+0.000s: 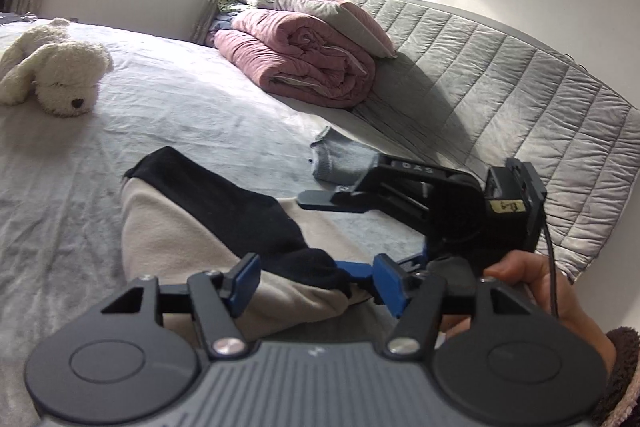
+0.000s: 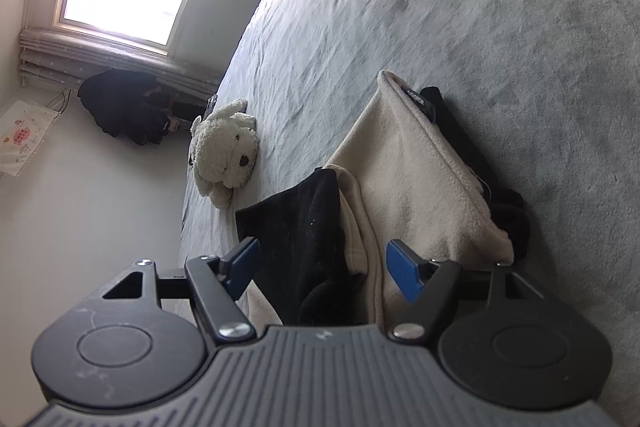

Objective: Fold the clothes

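The big bed [image 1: 168, 115] has a grey sheet. A cream and black fleece top [image 2: 404, 163] lies folded in its middle. A white toy dog [image 1: 52, 75] sits at ten o'clock. Left gripper [image 1: 316, 279] and right gripper [image 2: 324, 267] jaws are released, not pinching the top.

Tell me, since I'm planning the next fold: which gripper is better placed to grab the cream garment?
Probably the right gripper: its open jaws straddle the cream garment and its black sleeve. The left gripper, also open, sits at the sleeve's end.
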`<state>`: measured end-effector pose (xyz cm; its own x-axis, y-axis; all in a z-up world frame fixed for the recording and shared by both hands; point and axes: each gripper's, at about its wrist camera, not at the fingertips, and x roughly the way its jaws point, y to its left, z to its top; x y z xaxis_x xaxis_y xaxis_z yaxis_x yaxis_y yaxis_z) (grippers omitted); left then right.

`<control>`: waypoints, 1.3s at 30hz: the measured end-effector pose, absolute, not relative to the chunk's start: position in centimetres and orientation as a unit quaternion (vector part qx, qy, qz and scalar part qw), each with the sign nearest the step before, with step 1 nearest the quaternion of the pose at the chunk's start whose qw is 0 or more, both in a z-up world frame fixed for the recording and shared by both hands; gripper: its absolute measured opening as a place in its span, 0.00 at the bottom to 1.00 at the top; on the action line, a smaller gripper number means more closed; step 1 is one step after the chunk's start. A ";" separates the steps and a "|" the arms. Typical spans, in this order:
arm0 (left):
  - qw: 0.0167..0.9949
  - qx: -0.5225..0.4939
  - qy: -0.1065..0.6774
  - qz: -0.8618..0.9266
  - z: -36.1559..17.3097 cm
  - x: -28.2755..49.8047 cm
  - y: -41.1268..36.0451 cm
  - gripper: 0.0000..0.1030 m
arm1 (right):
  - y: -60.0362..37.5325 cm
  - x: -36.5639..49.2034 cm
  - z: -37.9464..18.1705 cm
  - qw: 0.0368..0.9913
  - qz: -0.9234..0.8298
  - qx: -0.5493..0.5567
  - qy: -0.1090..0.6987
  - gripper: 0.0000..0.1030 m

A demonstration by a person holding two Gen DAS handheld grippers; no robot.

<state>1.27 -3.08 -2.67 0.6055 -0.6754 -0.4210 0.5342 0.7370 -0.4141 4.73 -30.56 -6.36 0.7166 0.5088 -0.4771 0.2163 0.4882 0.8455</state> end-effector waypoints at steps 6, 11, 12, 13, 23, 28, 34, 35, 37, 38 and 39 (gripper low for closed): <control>0.897 -0.134 0.296 -0.300 -2.8 2.2 -1.4 0.82 | -29.2 4.8 -6.0 0.792 0.098 0.475 0.370 0.71; 0.903 -0.148 0.308 -0.259 -3.3 3.2 -0.3 0.82 | -27.0 4.7 -5.1 0.828 0.096 0.408 0.373 0.68; 0.904 -0.152 0.312 -0.249 -3.5 3.4 -0.1 0.81 | -26.6 4.7 -5.0 0.836 0.092 0.390 0.374 0.65; 0.905 -0.156 0.316 -0.239 -3.6 3.7 0.2 0.80 | -26.1 4.8 -5.0 0.846 0.084 0.371 0.374 0.55; 0.904 -0.213 0.320 -0.188 -5.8 5.6 2.0 0.47 | -26.8 5.1 -4.2 0.877 0.091 0.344 0.321 0.18; 0.902 -0.242 0.297 -0.197 -5.8 6.0 1.8 0.38 | -28.0 5.5 -3.3 0.880 0.101 0.355 0.299 0.17; 0.903 -0.229 0.274 -0.239 -5.4 5.9 -0.1 0.38 | -30.1 5.7 -3.0 0.881 0.101 0.364 0.284 0.17; 0.903 -0.224 0.273 -0.246 -5.3 5.9 -0.5 0.38 | -30.5 5.7 -3.0 0.881 0.100 0.366 0.283 0.17; 0.903 -0.213 0.271 -0.255 -5.3 5.9 -1.2 0.37 | -31.2 5.6 -3.1 0.880 0.098 0.370 0.283 0.17; 0.903 -0.208 0.271 -0.260 -5.3 5.8 -1.6 0.37 | -31.6 5.6 -3.2 0.879 0.097 0.372 0.283 0.17; 0.903 -0.204 0.271 -0.264 -5.4 5.8 -1.9 0.37 | -31.9 5.6 -3.2 0.878 0.096 0.374 0.283 0.17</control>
<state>5.82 -1.87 -5.35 0.7134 -0.5874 -0.3822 0.3662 0.7775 -0.5113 5.61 -31.93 -3.24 0.8210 0.3798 -0.4263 0.0441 0.7023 0.7105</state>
